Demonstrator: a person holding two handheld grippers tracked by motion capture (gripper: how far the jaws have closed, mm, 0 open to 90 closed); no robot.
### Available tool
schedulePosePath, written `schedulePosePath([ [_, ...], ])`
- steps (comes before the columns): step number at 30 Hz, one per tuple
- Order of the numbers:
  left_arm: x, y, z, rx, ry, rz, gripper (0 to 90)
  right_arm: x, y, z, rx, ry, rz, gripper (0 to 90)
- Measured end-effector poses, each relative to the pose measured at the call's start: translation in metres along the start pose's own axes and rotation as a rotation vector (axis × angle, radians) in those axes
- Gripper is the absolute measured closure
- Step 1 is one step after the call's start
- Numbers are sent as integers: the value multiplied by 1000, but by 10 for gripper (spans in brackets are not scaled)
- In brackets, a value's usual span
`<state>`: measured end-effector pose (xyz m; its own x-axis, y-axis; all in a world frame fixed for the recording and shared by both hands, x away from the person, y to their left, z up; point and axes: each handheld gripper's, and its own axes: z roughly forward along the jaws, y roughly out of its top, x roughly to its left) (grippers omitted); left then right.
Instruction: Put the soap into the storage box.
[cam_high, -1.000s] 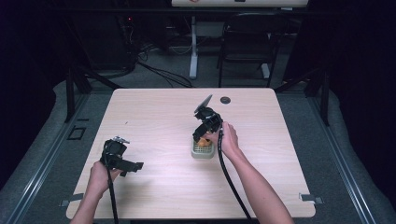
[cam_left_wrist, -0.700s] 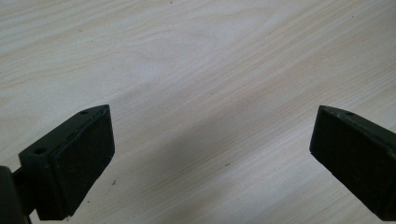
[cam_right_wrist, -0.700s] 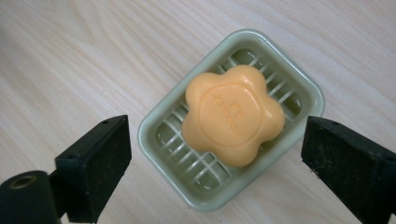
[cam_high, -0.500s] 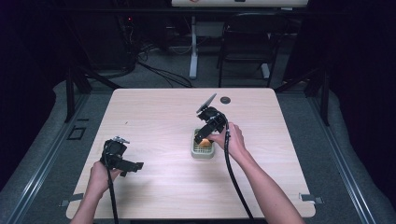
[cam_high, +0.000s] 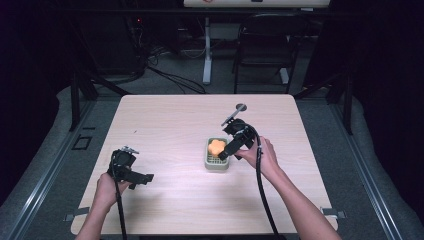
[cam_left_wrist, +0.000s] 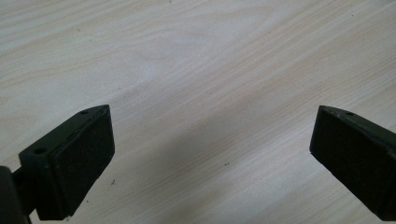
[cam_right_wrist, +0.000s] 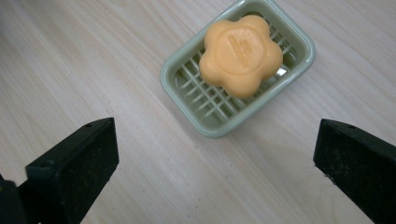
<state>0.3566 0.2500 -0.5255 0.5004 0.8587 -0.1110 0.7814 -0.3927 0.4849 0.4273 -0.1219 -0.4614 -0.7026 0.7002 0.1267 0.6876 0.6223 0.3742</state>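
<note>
An orange flower-shaped soap (cam_high: 216, 146) (cam_right_wrist: 240, 55) lies in a pale green slatted soap dish (cam_high: 216, 165) (cam_right_wrist: 183, 71) near the middle of the table. Just right of the dish and a little above it, my right gripper (cam_high: 226, 153) (cam_right_wrist: 214, 140) is tilted down towards it. It is open; its jaws have just been opening, and nothing is between them. The soap rests free in the far half of the dish. At the table's front left my left gripper (cam_high: 144, 178) (cam_left_wrist: 210, 126) hovers open over bare wood, holding nothing.
A small black round disc (cam_high: 241, 106) lies near the far edge of the light wooden table (cam_high: 165, 120). Behind the table stand a chair (cam_high: 262, 45) and a stand with cables on the floor. Bare wood surrounds the dish.
My right gripper has drawn back to the right and upward from over the dish, with its jaws spreading wide. The soap stays in the dish. The left hand has not moved.
</note>
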Motion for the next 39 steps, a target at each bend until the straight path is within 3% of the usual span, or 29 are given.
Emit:
schedulePosePath([
  [9, -1, 0, 0, 3, 3, 1, 0, -2, -38, -22, -54, -7, 1, 0],
  [16, -1, 0, 0, 3, 3, 1, 0, -8, -61, -30, -53, -11, 14, 0],
  [24, -1, 0, 1, 7, 6, 5, 0, -13, -98, -37, -64, -29, 67, 0],
  [30, -2, 1, 1, 9, 3, 9, 0, -12, -127, -32, -78, -19, 113, 0],
  [33, -2, 1, 1, 9, 1, 10, 0, -11, -136, -30, -74, -14, 114, 0],
  [37, -3, 1, 1, 9, 3, 15, 0, -5, -149, -27, -114, 6, 99, 0],
  [39, -3, 1, 1, 5, 2, 12, 0, -1, -153, -33, -163, 29, 55, 0],
])
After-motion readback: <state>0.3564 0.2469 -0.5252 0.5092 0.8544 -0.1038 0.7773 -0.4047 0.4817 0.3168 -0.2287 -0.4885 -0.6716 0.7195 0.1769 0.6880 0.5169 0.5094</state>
